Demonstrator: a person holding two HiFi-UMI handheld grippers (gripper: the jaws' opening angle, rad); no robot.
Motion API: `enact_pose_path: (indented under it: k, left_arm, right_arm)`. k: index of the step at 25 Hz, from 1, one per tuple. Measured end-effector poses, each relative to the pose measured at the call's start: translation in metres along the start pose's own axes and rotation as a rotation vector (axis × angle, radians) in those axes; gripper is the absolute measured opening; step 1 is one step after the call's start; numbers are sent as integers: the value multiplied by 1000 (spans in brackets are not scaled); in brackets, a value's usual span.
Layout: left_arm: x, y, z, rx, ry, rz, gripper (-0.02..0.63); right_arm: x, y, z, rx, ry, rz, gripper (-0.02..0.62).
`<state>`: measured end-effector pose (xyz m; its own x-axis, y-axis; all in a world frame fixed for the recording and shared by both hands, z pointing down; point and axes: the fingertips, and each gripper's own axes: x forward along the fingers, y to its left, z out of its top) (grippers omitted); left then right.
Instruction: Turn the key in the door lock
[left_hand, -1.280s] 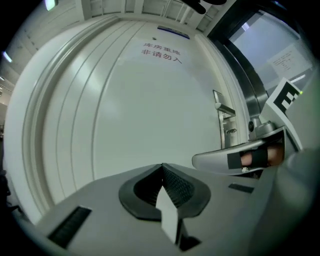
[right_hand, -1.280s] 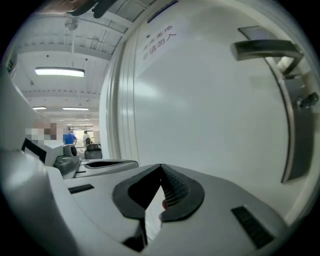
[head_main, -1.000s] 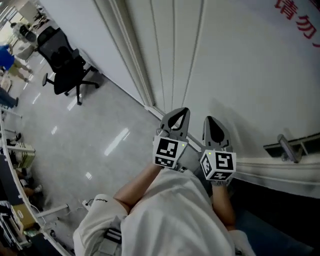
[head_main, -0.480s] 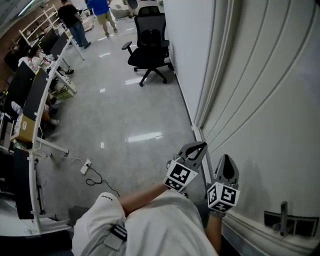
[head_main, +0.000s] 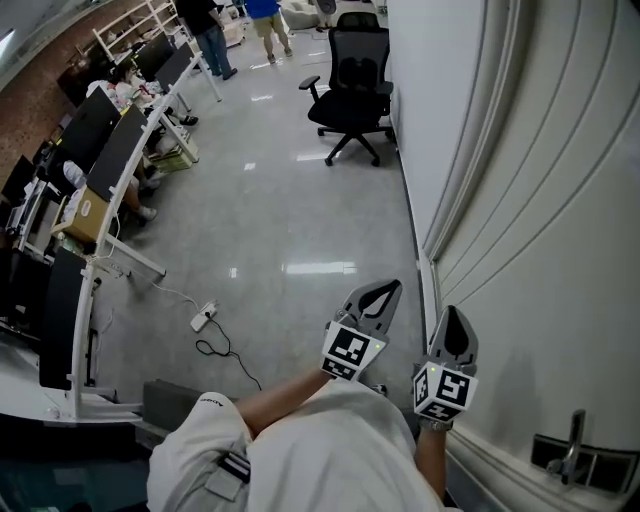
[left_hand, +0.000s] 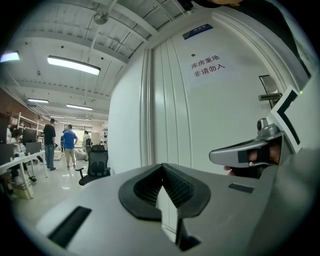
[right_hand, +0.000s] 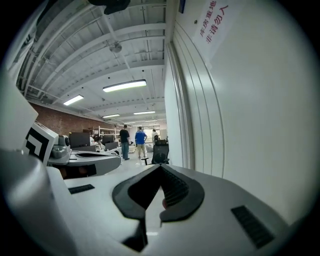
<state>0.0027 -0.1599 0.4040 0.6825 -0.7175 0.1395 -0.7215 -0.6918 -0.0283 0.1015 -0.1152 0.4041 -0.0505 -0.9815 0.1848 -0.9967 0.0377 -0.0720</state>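
Observation:
The white door (head_main: 560, 260) fills the right of the head view, and its metal handle (head_main: 572, 446) sticks out low at the right; no key shows in any view. My left gripper (head_main: 383, 291) and right gripper (head_main: 452, 316) are held side by side in front of me, both pointing along the door toward the office. In the left gripper view the jaws (left_hand: 162, 169) meet at the tips with nothing between them, and the door handle (left_hand: 270, 95) sits far to the right. The right gripper (right_hand: 161, 168) is likewise shut and empty.
A black office chair (head_main: 352, 72) stands beside the wall further on. Desks with monitors (head_main: 95, 160) line the left, and a power strip with its cable (head_main: 205, 318) lies on the glossy floor. People (head_main: 265, 20) stand at the far end. Red lettering (left_hand: 207, 65) marks the door.
The view has swung from the door toward the open office. Both grippers turned with it, still shut, and the door handle has slid to the bottom right corner.

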Motion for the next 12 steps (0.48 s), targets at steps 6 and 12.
enact_pose_path:
  k: [6, 12]
  left_arm:
    - [-21, 13, -9, -12, -20, 64, 9]
    - [-38, 26, -11, -46, -29, 107, 9]
  right_arm:
    - [1, 22, -11, -33, 8, 44, 5]
    - [0, 47, -10, -37, 16, 90, 5]
